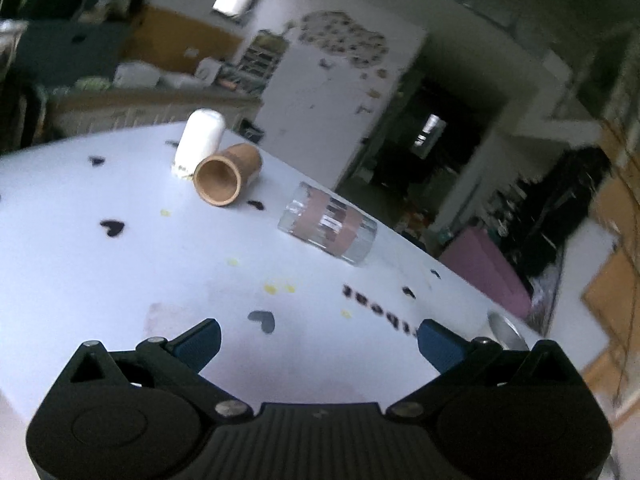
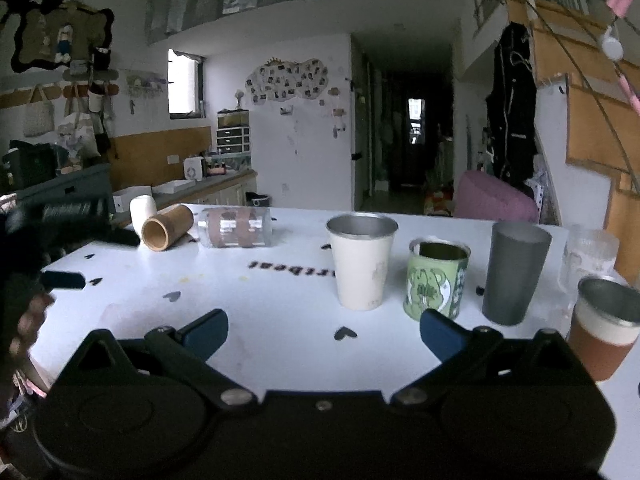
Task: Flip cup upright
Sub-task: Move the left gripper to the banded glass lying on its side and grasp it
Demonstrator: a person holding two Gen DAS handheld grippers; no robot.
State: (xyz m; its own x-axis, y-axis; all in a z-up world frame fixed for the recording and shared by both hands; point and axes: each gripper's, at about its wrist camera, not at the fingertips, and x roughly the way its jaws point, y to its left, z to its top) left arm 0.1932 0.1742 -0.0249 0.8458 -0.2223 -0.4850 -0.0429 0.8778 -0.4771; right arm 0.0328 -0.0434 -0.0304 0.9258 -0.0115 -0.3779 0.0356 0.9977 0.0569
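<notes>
Three cups lie on their sides at the far left of the white table (image 1: 120, 280): a white cup (image 1: 200, 138), a tan wooden cup (image 1: 226, 178) with its mouth towards me, and a clear glass with pink bands (image 1: 330, 224). They also show in the right wrist view: white cup (image 2: 142, 210), wooden cup (image 2: 166, 227), glass (image 2: 236, 227). My left gripper (image 1: 318, 340) is open and empty, a good way short of the glass. My right gripper (image 2: 322, 330) is open and empty over the table's near part (image 2: 260, 340).
Several cups stand upright on the right: a cream metal cup (image 2: 362, 262), a green printed mug (image 2: 438, 282), a dark grey tumbler (image 2: 514, 272), a clear glass (image 2: 588, 258) and a brown-sleeved metal cup (image 2: 606, 330). The other gripper's blue finger (image 2: 64, 280) shows at left.
</notes>
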